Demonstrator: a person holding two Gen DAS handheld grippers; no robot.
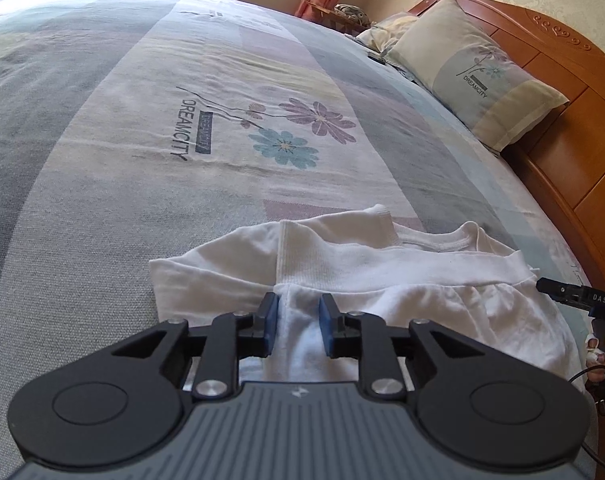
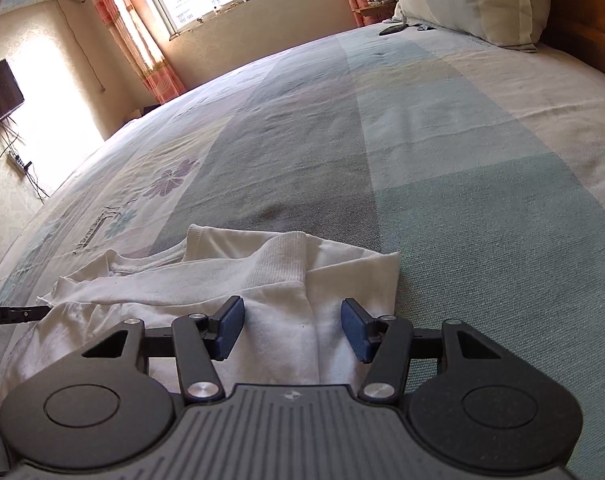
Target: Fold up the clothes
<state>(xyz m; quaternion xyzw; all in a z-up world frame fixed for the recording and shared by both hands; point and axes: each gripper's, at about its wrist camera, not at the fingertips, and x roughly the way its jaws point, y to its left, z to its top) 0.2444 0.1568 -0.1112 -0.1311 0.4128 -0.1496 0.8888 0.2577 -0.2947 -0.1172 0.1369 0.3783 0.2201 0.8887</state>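
Lying on the DREAMCITY bedspread (image 1: 190, 128), a white garment (image 1: 382, 276) under both parted, empty tongs (image 1: 298, 320) (image 2: 292, 330).

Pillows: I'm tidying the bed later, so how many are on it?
2 visible. One floral pillow leans against the wooden headboard; a second pillow lies beyond it, partly hidden. More may be out of view.

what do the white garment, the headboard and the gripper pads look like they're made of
White garment: soft matte cotton-like knit, with ribbed bands and creases. Headboard: glossy varnished orange-brown wood, carved scrolls on top. Left gripper pads: blue, finely textured, probably rubber.
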